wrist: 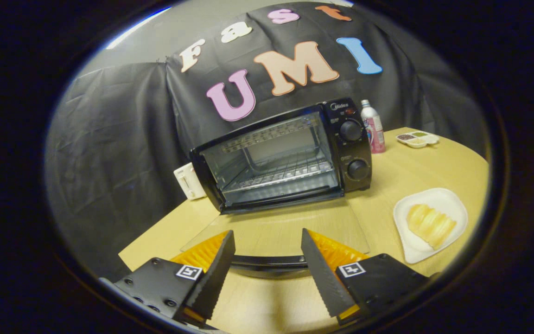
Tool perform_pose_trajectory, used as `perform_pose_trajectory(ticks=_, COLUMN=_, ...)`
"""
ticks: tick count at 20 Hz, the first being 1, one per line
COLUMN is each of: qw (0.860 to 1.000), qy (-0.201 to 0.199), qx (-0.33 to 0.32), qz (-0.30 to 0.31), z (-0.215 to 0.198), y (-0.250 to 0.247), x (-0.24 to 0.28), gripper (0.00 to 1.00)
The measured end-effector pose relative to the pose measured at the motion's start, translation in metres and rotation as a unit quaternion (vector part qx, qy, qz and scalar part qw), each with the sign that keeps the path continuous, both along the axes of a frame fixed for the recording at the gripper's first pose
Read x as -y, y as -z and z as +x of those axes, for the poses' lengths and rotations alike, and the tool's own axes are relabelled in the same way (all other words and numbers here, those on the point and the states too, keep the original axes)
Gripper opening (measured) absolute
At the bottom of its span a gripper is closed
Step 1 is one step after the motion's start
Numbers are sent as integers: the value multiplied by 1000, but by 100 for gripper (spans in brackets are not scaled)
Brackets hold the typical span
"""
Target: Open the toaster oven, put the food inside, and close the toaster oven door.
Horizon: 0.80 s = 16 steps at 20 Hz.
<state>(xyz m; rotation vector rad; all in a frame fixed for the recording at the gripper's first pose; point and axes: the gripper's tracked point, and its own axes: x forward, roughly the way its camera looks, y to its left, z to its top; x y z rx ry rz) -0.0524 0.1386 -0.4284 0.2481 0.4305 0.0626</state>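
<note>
The toaster oven (281,155) stands on the wooden table (415,171) beyond the gripper (267,239), its glass door (276,229) folded all the way down so that it lies flat toward the fingers, leaving the cavity and its wire rack (281,175) exposed. The door's dark handle (269,264) runs crosswise between the two fingers, just behind their tips. The fingers are spread wide and press on nothing — whether they brush the handle cannot be told. The food (430,225), pale yellow slices, sits on a white plate (415,250) to the right of the open door and ahead of the right finger, apart from the oven. Two round knobs (351,131) are stacked on the oven's right panel. Beside that panel stands a pink-labelled bottle (372,126), and farther right a small white divided dish (418,138) — near the table's far edge. A white box-like thing (188,182) rests against the oven's left side.
</note>
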Motion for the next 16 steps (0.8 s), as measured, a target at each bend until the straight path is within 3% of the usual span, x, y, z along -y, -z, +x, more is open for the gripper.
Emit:
perform_pose_trajectory(ticks=7, qw=997, qy=71, qx=6, qz=-1, z=-27, y=-28, x=102, gripper=91)
perform_pose_trajectory(ticks=10, qw=995, qy=95, qx=-10, qz=-34, z=-25, y=-34, x=148, gripper=92)
perform_pose_trajectory(ticks=16, qw=986, qy=66, qx=-113, qz=-100, z=-26, y=13, x=189, gripper=93)
